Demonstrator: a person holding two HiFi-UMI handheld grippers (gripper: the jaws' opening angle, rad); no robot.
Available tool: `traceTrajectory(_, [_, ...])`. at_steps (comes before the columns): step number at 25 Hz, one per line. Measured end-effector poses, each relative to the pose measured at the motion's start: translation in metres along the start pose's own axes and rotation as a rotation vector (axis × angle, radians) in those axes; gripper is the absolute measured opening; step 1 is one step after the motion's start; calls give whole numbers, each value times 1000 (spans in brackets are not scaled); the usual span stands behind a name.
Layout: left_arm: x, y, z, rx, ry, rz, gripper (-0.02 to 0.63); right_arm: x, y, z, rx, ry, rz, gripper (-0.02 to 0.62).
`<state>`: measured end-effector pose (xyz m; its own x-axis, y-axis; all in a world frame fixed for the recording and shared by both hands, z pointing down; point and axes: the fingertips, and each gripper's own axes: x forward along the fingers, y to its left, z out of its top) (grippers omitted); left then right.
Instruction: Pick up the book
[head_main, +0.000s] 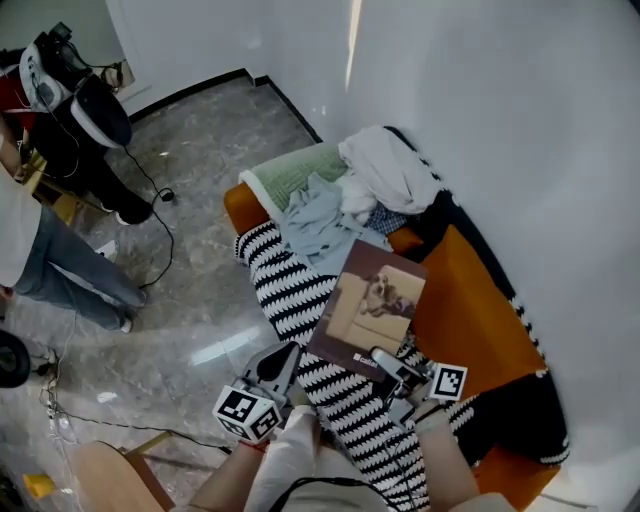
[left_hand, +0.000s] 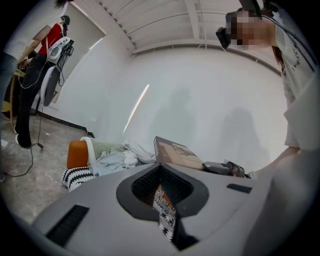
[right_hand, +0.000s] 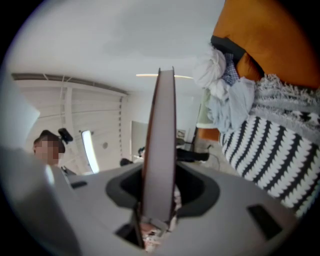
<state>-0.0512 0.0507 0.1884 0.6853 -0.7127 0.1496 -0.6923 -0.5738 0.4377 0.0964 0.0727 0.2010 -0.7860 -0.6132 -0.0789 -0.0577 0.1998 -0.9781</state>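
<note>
Right gripper view: I am pinching the brown book (right_hand: 159, 150) by its edge in my right gripper (head_main: 385, 362); my left gripper (left_hand: 167, 212) is holding its jaws slightly apart, empty, over the striped blanket (head_main: 290, 290).

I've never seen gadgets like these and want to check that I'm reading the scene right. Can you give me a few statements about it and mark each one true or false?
1. The right gripper is clamped on the book. True.
2. The book lies flat on the floor. False: it is held up above the striped blanket.
3. A pile of clothes lies at the far end of the sofa. True.
4. The sofa is blue. False: it is orange.
5. The left gripper grips the book too. False: nothing is between its jaws, and only the right gripper holds the book.
</note>
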Motion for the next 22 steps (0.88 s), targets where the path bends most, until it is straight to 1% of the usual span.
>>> traceTrajectory(9, [-23, -11, 35, 35, -29, 12, 23, 6, 43, -11, -19, 20, 34, 167])
traceTrajectory(17, [-45, -9, 58, 46, -75, 45, 23, 15, 71, -20, -25, 29, 58, 167])
traceTrajectory(22, [-57, -13, 72, 70, -98, 56, 23, 16, 87, -27, -34, 26, 68, 167])
